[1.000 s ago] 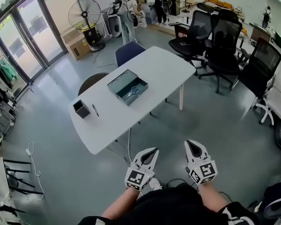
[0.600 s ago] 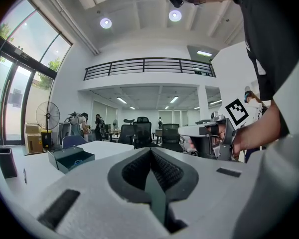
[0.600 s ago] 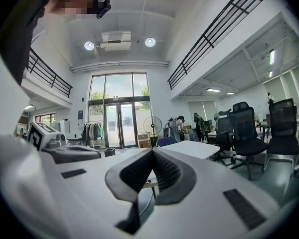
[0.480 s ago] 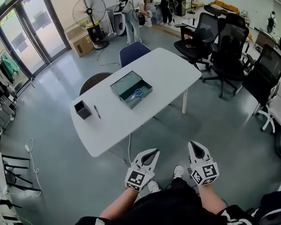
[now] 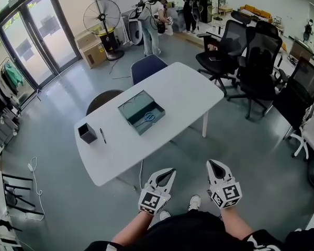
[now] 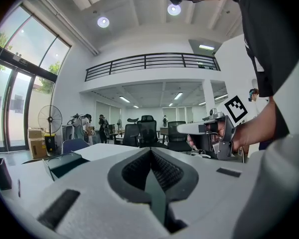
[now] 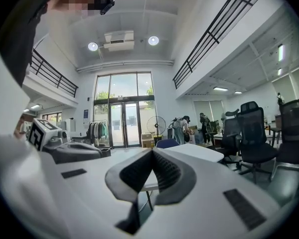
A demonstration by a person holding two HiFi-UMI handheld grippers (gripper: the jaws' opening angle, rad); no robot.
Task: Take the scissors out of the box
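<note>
In the head view an open grey-green box (image 5: 141,111) lies in the middle of the white table (image 5: 183,85), with the blue-handled scissors (image 5: 148,117) inside it near its front right wall. Both grippers hover over the floor, short of the table's near edge. My left gripper (image 5: 172,170) is shut and empty. So is my right gripper (image 5: 211,163). In the left gripper view the left gripper (image 6: 150,150) points level over the tabletop towards the box (image 6: 65,162). In the right gripper view the right gripper (image 7: 152,151) points at the table (image 7: 194,152).
A black pen holder (image 5: 87,133) and a pen (image 5: 101,135) sit at the table's left end. A blue chair (image 5: 149,66) and a dark stool (image 5: 104,97) stand behind it, black office chairs (image 5: 251,46) to the right. A fan (image 5: 101,14) and people (image 5: 152,14) are far back.
The person has stepped towards the table, so its near edge now lies closer to both grippers. A shoe shows between the grippers. Both jaws stay shut.
</note>
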